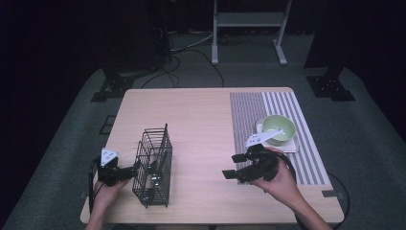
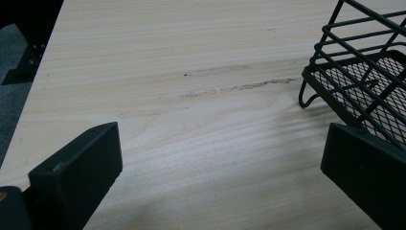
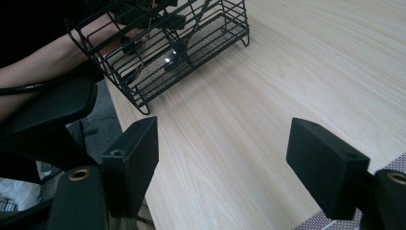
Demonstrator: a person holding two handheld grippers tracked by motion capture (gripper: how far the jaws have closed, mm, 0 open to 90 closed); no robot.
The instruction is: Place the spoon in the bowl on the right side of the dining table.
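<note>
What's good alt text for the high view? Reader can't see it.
A person at a light wooden table holds a black tool in each hand: the left tool, open, sits against a black wire basket, and the right tool, open, hovers over bare wood. Behind it, a green bowl stands on a striped placemat.

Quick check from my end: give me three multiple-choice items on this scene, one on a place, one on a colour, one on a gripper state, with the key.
1. The wire basket stands:
A. on the striped mat
B. on the bare wood beside the left gripper
C. on the floor

2. The bowl is:
A. red
B. black
C. pale green

3. The right gripper is:
A. open, nothing between its jaws
B. shut on the bowl
C. shut on the basket

Key: 1 B, it sits on the table next to the left gripper. 2 C, the high view shows green. 3 A, bare wood shows between the jaws.
</note>
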